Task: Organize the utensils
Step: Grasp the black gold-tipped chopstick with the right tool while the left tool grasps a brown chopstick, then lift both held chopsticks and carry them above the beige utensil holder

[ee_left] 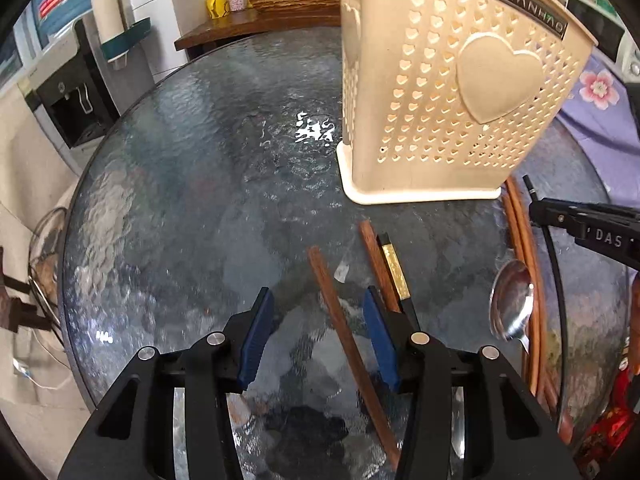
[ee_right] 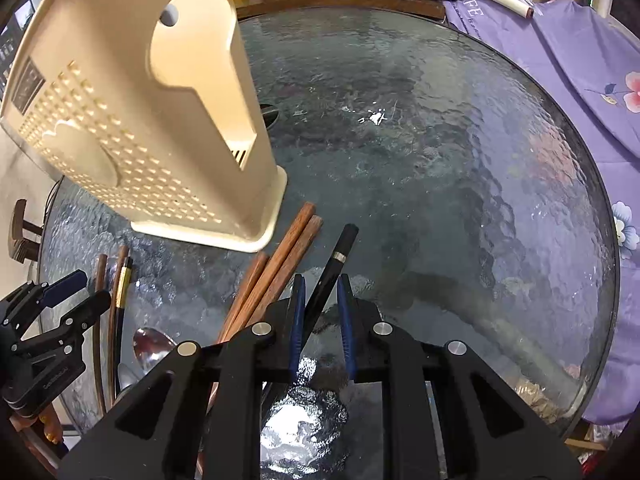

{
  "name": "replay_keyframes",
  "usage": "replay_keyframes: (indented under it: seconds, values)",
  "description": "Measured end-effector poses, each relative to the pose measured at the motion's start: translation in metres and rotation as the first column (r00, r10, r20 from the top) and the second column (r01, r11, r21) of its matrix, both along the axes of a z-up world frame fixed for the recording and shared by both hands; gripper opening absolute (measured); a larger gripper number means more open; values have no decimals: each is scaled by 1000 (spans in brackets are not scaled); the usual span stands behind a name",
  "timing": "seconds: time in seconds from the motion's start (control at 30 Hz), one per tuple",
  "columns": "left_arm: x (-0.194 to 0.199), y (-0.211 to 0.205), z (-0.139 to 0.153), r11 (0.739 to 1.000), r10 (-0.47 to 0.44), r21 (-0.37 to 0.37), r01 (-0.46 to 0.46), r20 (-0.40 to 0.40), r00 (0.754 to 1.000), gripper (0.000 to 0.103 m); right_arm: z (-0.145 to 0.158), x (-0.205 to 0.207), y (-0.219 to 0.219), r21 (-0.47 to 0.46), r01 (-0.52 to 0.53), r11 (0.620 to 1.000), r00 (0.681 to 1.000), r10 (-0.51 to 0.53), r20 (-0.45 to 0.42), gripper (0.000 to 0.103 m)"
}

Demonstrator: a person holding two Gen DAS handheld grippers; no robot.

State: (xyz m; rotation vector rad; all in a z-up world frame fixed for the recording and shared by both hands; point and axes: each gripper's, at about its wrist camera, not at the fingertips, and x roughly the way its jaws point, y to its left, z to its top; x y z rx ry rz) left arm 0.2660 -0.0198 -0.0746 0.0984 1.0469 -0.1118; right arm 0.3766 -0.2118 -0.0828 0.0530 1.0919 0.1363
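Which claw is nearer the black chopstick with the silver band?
Right. The right claw has the black chopstick between its fingers; the left claw sits off to its left, open.

Open glass table (ee_right: 460, 168) right of holder (ee_right: 132, 128); near side cluttered by chopsticks (ee_right: 276, 260) and spoon (ee_left: 512, 300).

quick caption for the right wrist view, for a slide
Right gripper open around a black chopstick beside the cream utensil holder.

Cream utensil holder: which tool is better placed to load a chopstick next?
Right, probably. The right tool already straddles the black chopstick, which points up off the glass table. The left tool straddles a brown chopstick lying flat, jaws wide open.
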Motion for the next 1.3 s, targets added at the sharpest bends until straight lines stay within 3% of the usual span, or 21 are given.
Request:
replay_keyframes:
  seconds: [0.1,0.27,0.33,0.57,0.9,1.17,1.3]
  values:
    - [8,-3,2,1000,7,1,-7,-19,1000,39,0,7,1,-9,9,1000,1000,-9,-6,17]
    - [18,-10,3,1000,5,17,-4,-24,1000,15,-1,15,3,-16,24,1000,1000,-24,-4,15]
    - [21,-11,3,1000,5,22,-5,-23,1000,11,-2,16,1,-6,30,1000,1000,-30,-1,14]
    - [30,-9,1,1000,19,12,-19,-6,1000,9,-5,23,-16,40,55,998,998,-56,16,8]
    - [31,5,6,997,30,-73,-27,37,999,7,17,14,-33,64,19,998,986,-29,166,8]
    - [12,15,50,989,12,-146,11,155,988,7,55,-15,-38,84,-26,996,954,0,300,8]
    - [-8,21,82,982,-3,-181,46,233,972,7,86,-48,-39,126,-61,990,923,8,385,8]
